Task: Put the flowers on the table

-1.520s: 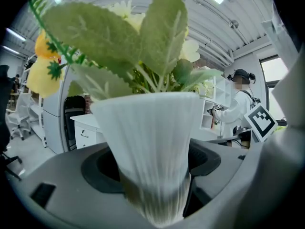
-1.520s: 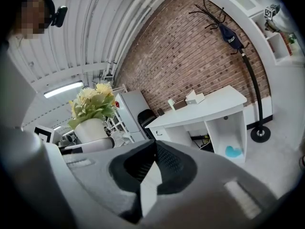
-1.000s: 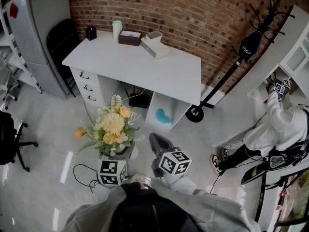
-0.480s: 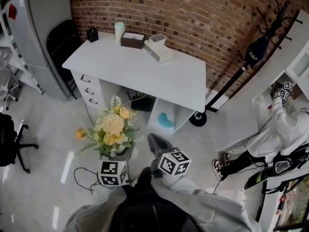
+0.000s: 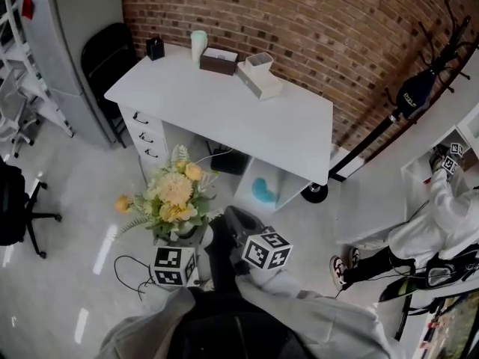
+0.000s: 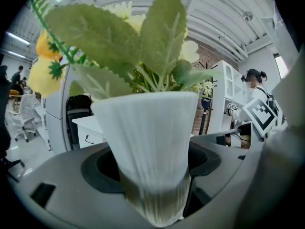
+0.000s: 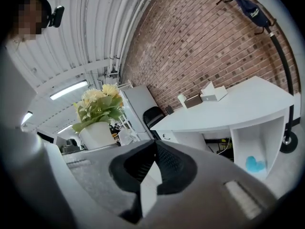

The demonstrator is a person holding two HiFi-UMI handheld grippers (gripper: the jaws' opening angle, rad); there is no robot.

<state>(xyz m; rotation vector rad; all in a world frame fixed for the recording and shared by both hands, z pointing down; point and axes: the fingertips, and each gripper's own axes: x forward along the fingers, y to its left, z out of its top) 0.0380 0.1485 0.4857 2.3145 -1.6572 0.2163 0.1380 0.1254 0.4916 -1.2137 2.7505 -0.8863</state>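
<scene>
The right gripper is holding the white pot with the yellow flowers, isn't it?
Not quite: it is the left gripper that holds the white pot with the yellow flowers. The left gripper view shows its jaws closed on the pot. The right gripper is shut with nothing in it.

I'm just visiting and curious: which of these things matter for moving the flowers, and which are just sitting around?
Part of the job: flowers, their white vase, left gripper holding it, white table.
Just lying about: cup, brown box, white box, black chair, coat stand.
</scene>
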